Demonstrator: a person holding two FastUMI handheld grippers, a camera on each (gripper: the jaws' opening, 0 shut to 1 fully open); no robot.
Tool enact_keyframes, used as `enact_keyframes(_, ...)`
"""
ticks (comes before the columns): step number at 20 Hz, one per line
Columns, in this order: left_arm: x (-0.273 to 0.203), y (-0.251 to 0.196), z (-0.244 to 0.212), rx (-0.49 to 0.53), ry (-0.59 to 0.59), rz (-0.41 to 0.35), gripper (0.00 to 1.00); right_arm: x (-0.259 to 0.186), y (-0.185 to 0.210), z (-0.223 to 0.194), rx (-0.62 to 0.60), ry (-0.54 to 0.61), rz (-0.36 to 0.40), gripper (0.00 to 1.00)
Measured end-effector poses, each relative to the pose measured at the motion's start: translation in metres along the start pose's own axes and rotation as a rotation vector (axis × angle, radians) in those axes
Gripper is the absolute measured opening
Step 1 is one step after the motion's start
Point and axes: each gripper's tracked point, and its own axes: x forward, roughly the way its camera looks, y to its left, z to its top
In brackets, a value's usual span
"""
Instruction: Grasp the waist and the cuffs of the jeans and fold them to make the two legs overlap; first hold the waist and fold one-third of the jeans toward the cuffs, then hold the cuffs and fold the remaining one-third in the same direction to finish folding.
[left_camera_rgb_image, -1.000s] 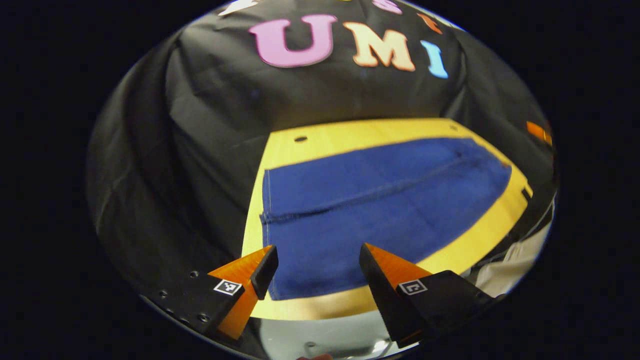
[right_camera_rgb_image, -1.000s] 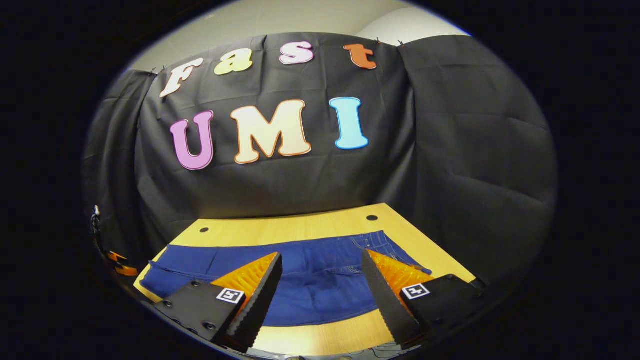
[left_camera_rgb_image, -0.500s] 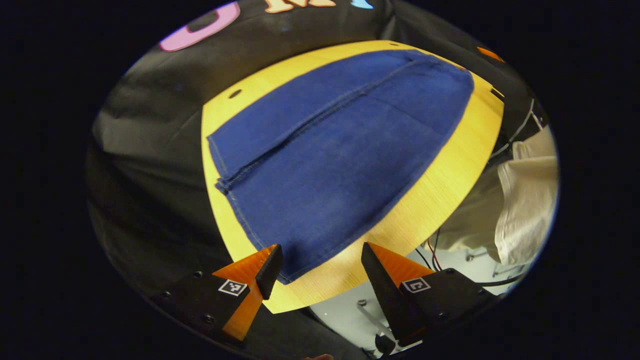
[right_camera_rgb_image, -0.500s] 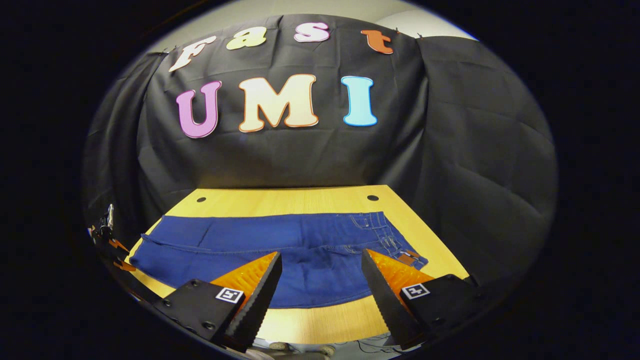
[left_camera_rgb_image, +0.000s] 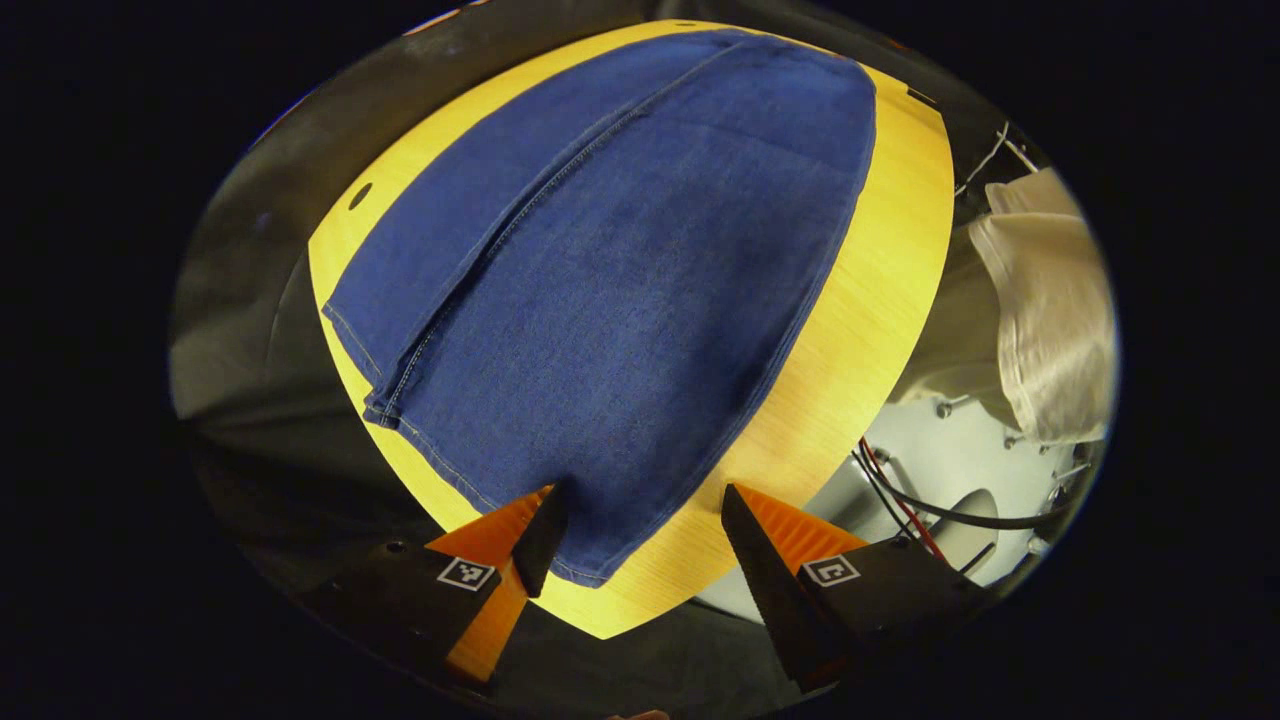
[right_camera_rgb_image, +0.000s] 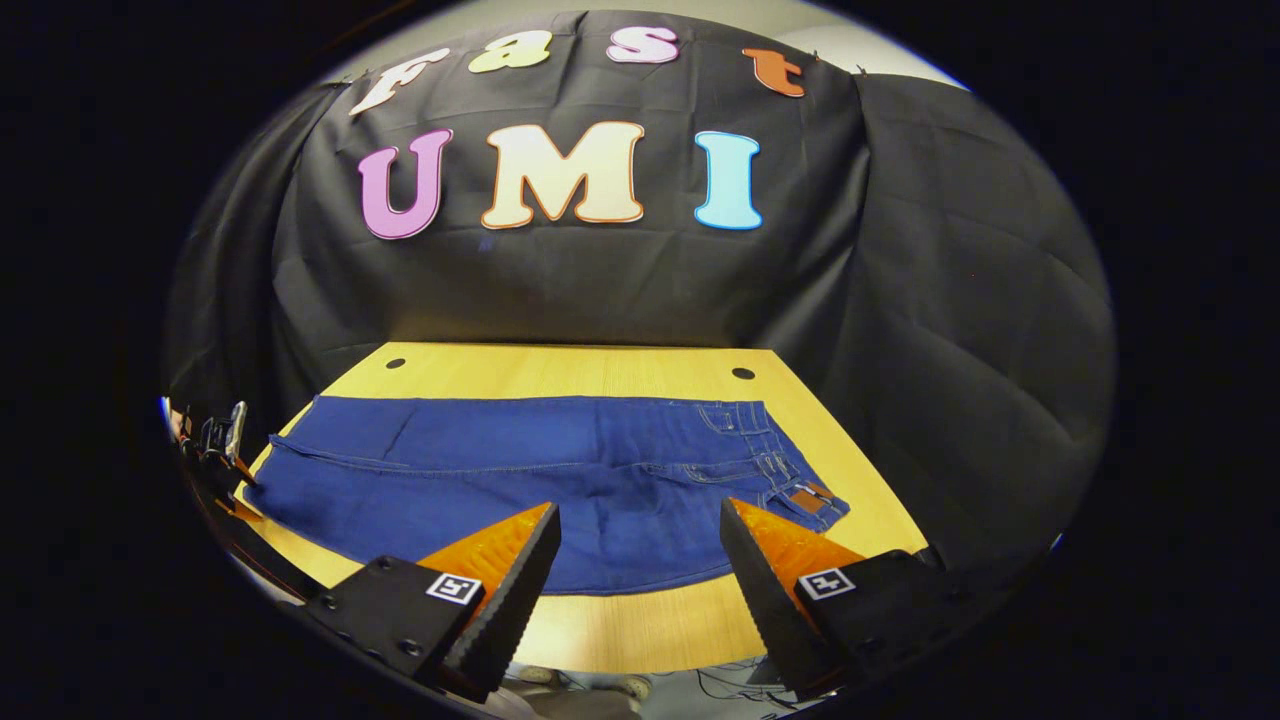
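Both grippers have their fingers spread wide apart with nothing between them. In the left gripper view, the left gripper (left_camera_rgb_image: 640, 535) hangs over the cuff end of the dark blue denim jeans (left_camera_rgb_image: 620, 300), one fingertip (left_camera_rgb_image: 545, 525) above the hem of the nearer leg and the other over the bare wood just beside it; whether either touches the cloth cannot be told. The jeans lie flat, stretched lengthwise on the pale yellow wooden tabletop (left_camera_rgb_image: 860, 330), one leg partly over the other so a stitched side seam runs along them. Beyond the table's edge, on the side away from the seam, hangs a cream-coloured cloth (left_camera_rgb_image: 1050, 320), with dark cables (left_camera_rgb_image: 920, 505) beneath it.

In the right gripper view, the right gripper (right_camera_rgb_image: 640, 560) is near the front edge of the jeans (right_camera_rgb_image: 540, 480), towards the waist end, where the belt loops and a brown leather patch (right_camera_rgb_image: 805, 497) lie close to the tabletop's (right_camera_rgb_image: 640, 625) corner.
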Motion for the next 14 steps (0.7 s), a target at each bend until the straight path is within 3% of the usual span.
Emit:
enact_keyframes(7, 0.007, -0.007, 0.005, 0.042, 0.084, -0.138, 0.89, 0.008, 0.007, -0.003, -0.02, 0.025, -0.008, 0.99)
enact_keyframes(14, 0.008, -0.006, 0.007, 0.082, 0.106, -0.159, 0.9, 0.013, 0.016, -0.008, -0.014, 0.032, 0.006, 0.99)
